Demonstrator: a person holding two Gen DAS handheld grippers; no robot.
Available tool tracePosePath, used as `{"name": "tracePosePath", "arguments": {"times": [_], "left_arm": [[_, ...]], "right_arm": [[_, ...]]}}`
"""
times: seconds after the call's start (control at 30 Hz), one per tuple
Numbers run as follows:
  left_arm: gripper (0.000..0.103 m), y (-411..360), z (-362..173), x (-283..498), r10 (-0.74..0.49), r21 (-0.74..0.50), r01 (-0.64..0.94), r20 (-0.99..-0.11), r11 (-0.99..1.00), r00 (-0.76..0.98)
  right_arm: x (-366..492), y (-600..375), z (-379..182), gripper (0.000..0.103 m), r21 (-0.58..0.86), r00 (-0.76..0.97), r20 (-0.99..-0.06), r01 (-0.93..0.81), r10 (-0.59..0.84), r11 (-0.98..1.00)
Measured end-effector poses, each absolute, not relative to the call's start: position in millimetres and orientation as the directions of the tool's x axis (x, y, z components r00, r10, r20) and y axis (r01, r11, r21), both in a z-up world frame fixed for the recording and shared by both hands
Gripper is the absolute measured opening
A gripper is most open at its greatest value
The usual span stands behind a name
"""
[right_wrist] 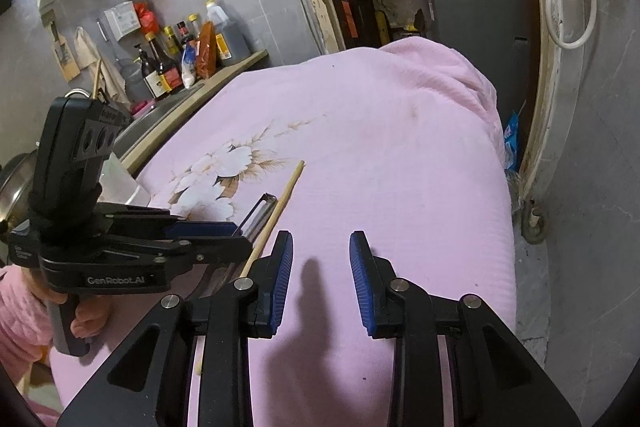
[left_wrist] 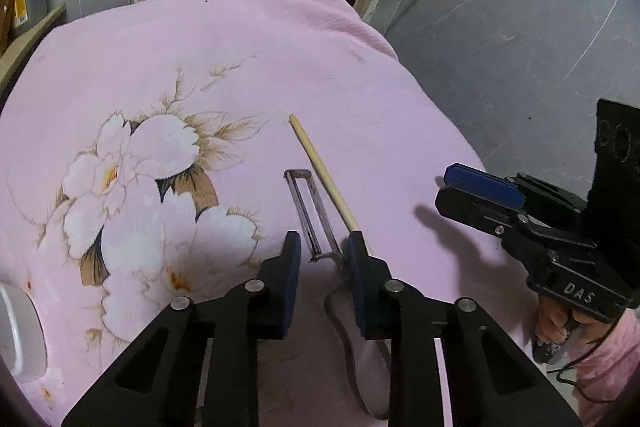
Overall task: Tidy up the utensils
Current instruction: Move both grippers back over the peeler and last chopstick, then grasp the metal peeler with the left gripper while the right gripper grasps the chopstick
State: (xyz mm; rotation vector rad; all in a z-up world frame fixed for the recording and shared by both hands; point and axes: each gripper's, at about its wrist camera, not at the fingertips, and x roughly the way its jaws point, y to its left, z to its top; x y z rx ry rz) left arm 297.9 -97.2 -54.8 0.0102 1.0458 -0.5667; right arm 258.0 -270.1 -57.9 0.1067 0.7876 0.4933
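A metal peeler [left_wrist: 310,213] and a single wooden chopstick [left_wrist: 324,173] lie side by side on the pink flowered cloth [left_wrist: 240,67]. My left gripper [left_wrist: 324,247] is open, its fingers straddling the peeler's near end, the right finger beside the chopstick. In the right wrist view the left gripper [right_wrist: 240,231] hovers over the peeler [right_wrist: 262,211] and chopstick [right_wrist: 280,205]. My right gripper [right_wrist: 320,259] is open and empty above bare cloth, right of the utensils; it also shows in the left wrist view [left_wrist: 448,191].
A white container's rim [left_wrist: 20,335] sits at the cloth's left edge. A counter with sauce bottles [right_wrist: 180,55] and a sink stands to the left. The cloth-covered table drops off on the right toward a grey floor [left_wrist: 520,47]. A doorway with shelves lies behind.
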Motion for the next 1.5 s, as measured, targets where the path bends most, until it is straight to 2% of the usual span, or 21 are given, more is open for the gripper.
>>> {"name": "tracePosePath", "arguments": {"times": [0.13,0.73,1.03,1.1,1.2,1.23,1.4,1.5], "left_arm": [[0.014,-96.9,-54.0,298.5,-0.405,-0.230,0.430,-0.834,0.873,0.376],[0.014,-27.9,-44.3,259.1,-0.337,-0.177,0.361,-0.828,0.916,0.449],[0.016,-4.7,-42.1,247.4,-0.348,-0.217,0.328,-0.837,0.919,0.421],[0.017,-7.3,-41.1,249.8,-0.342,-0.214,0.328,-0.849,0.920,0.404],[0.018,-12.3,-42.0,255.4,-0.336,-0.215,0.331,-0.866,0.919,0.371],[0.015,-14.4,-41.8,256.4,-0.330,-0.211,0.329,-0.869,0.920,0.367],[0.009,-18.5,-37.6,247.0,-0.323,-0.194,0.324,-0.852,0.926,0.412],[0.006,-14.7,-30.7,226.7,-0.363,-0.206,0.351,-0.802,0.913,0.474]], "right_arm": [[260.7,-268.7,-57.6,0.027,0.268,0.599,-0.658,-0.379,0.456,0.886],[283.9,-224.1,-67.7,0.024,0.337,0.463,-0.716,-0.426,0.522,0.839],[300.3,-192.0,-68.4,0.020,0.216,0.414,-0.823,-0.403,0.388,0.889],[302.5,-190.9,-68.2,0.007,0.175,0.419,-0.844,-0.375,0.334,0.911],[305.0,-194.1,-68.0,0.003,0.189,0.404,-0.856,-0.335,0.322,0.923],[305.2,-195.5,-67.5,0.003,0.199,0.400,-0.859,-0.314,0.319,0.928],[293.3,-197.9,-62.5,0.003,0.229,0.424,-0.840,-0.291,0.340,0.929],[275.9,-208.2,-55.5,0.003,0.295,0.480,-0.776,-0.297,0.409,0.908]]}}
